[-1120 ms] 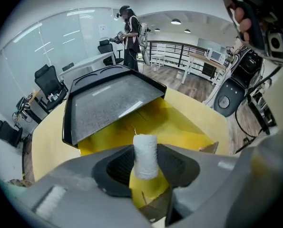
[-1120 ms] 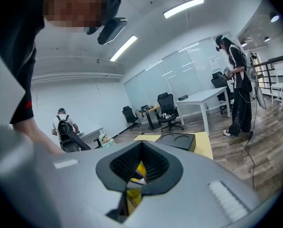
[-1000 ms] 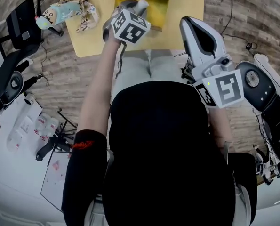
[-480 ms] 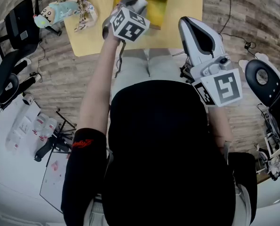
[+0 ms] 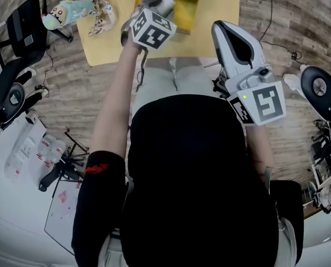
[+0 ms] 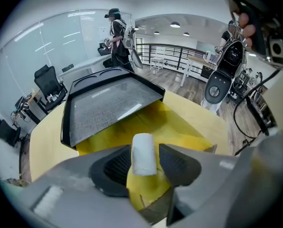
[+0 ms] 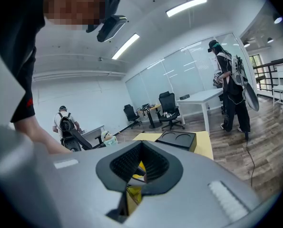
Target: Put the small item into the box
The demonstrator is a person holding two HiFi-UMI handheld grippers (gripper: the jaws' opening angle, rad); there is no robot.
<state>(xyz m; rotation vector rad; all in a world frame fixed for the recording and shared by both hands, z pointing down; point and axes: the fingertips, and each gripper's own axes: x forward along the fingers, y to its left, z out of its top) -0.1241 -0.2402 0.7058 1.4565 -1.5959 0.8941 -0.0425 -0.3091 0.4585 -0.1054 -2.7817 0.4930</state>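
The yellow tabletop [image 5: 107, 46] carries 1 open yellow box [image 6: 179, 125], with bare surface to its left and right. The left gripper [image 6: 144, 147] tilts steeply down over the box. Its fingers have just been opening and stand spread, with 1 white small item [image 6: 143, 159] between them. The right gripper [image 7: 141, 144] sits nearly level, its fingers pressed together and empty.

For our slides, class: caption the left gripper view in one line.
Left gripper, jaws just opened wider, with the small white item between them over the yellow box.
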